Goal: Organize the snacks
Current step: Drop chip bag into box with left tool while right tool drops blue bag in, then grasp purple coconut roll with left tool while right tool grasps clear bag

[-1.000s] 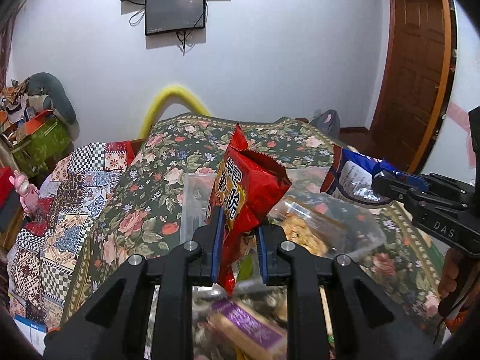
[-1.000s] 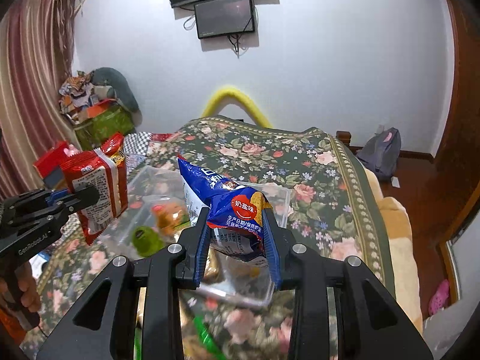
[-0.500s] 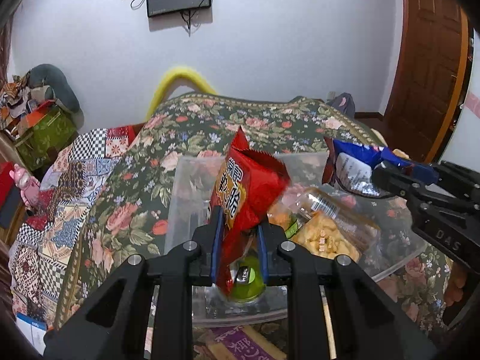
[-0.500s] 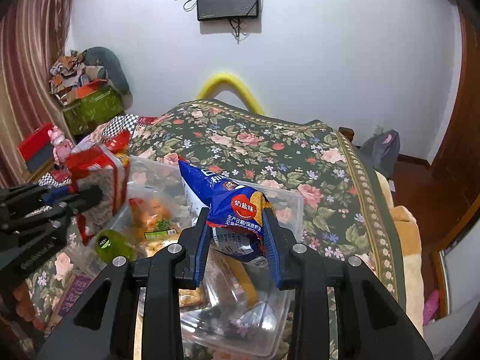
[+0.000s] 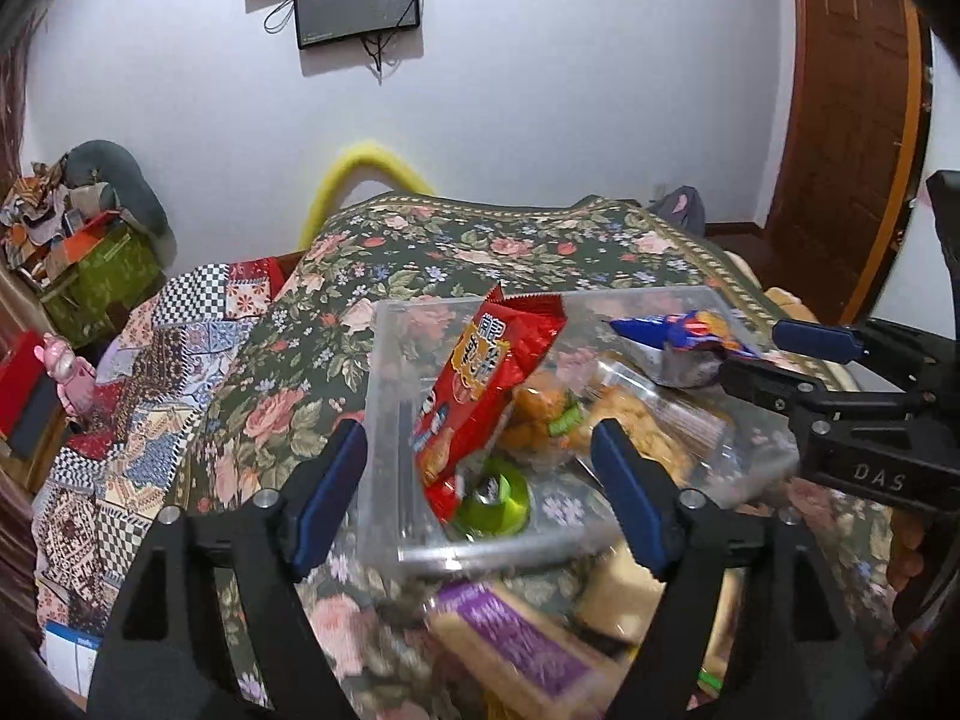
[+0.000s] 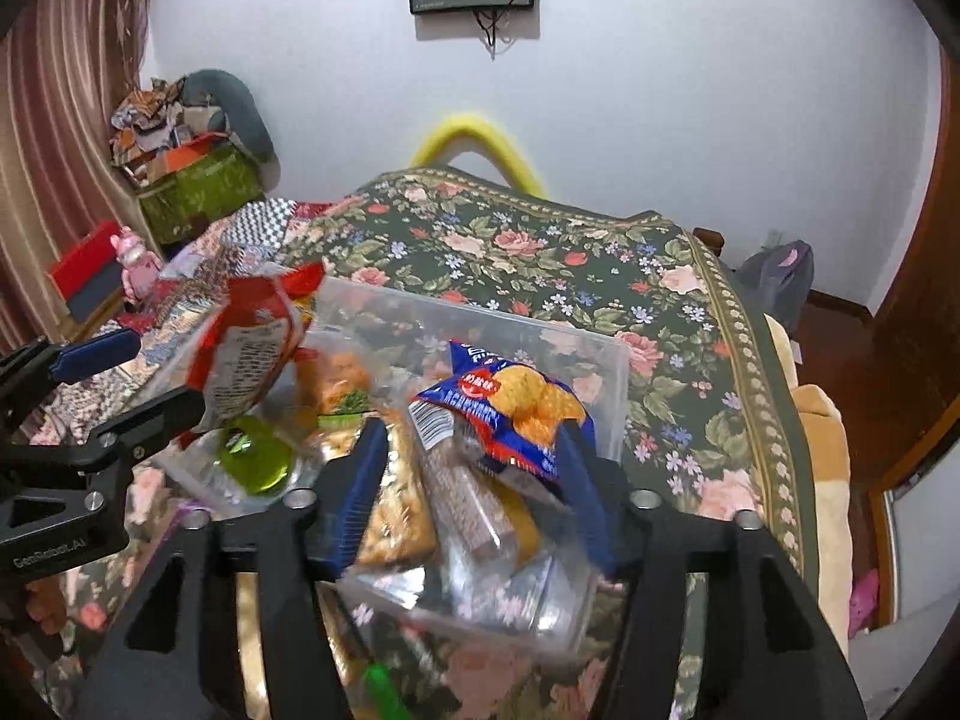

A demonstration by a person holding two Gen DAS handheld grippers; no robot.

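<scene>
Standing tilted in the clear bin, red pack between left gripper pads, jaws just opened wide, untouched. Blue pack dropping into bin's right side, between right gripper jaws, just parted.

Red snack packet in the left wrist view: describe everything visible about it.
The red snack packet is a glossy foil pouch with yellow lettering and a serrated top seal. It stands tilted in the clear plastic bin, its lower end by a green item. The left gripper has just been opening; its pads stand clear of the packet.
</scene>
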